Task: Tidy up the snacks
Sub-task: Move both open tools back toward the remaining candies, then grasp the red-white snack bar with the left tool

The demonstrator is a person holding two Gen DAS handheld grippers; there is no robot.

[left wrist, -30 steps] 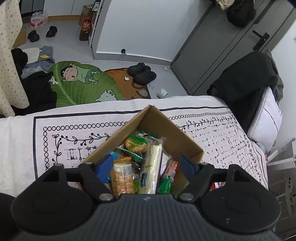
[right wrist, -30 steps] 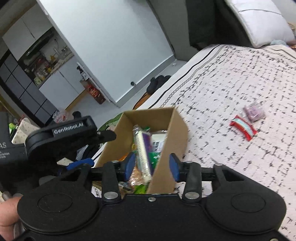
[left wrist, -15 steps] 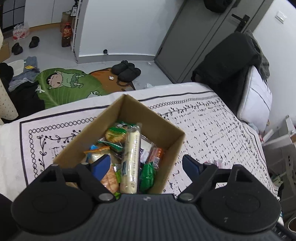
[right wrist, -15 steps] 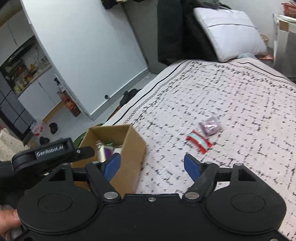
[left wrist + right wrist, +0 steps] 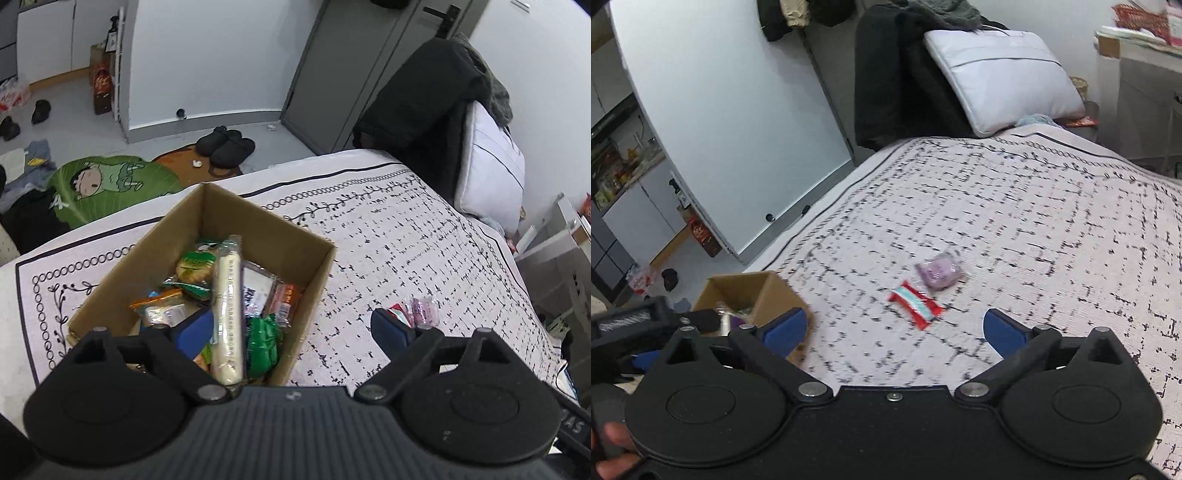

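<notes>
Quilted white bedspread (image 5: 424, 258) with black printed marks fills the left wrist view. On it, near its left edge, stands an open cardboard box (image 5: 306, 280) full of crinkled snack packets, a long pale stick pack (image 5: 228, 306) on top. The left gripper (image 5: 295, 328) has just been opening; nothing between its blue pads.

From the right wrist, a flat red packet (image 5: 916, 303) and a soft purple packet (image 5: 940, 273) lie mid-bedspread, just beside each other. The right gripper (image 5: 895, 330) has just been opening, released and empty.
</notes>
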